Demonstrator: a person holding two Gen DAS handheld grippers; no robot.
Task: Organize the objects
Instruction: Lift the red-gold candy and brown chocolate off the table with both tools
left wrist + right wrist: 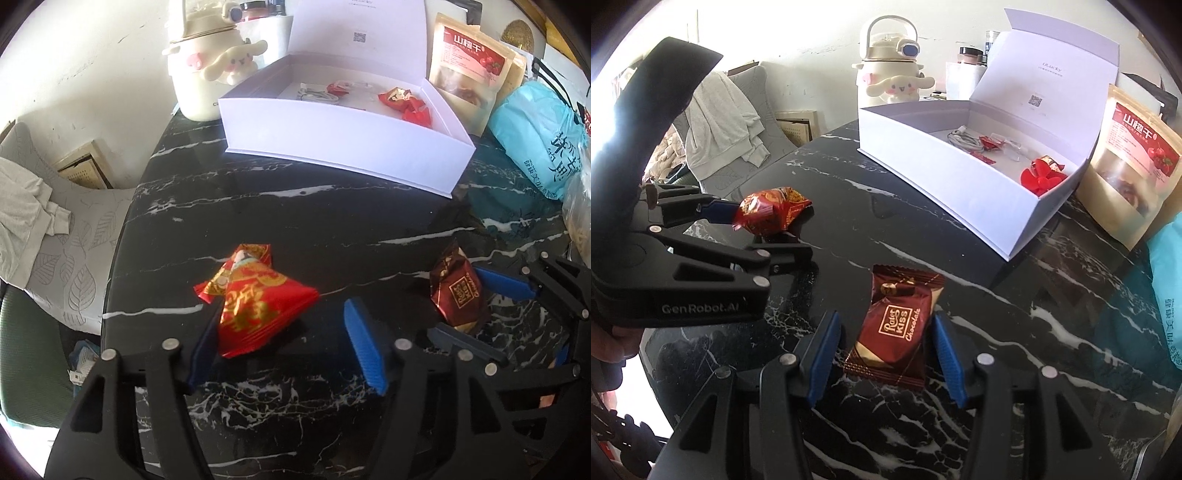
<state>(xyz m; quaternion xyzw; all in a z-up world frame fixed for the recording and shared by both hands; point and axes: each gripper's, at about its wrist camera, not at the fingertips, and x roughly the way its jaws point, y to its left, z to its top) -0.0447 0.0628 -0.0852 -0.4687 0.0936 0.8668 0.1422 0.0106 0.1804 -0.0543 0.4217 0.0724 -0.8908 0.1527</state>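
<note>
While both tongs rest low over the black marble table (332,221), the left tongs (284,332) stand open around a red candy packet (255,299), and the right tongs (886,354) stand open around a brown chocolate packet (897,328). Ahead of both sits an open white box (960,184).

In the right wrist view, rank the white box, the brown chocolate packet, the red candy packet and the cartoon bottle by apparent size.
1. white box, clearly largest.
2. cartoon bottle.
3. brown chocolate packet, though it lies nearest the camera, so its rank against the bottle is unsure.
4. red candy packet, smallest, partly hidden by the left gripper.
</note>
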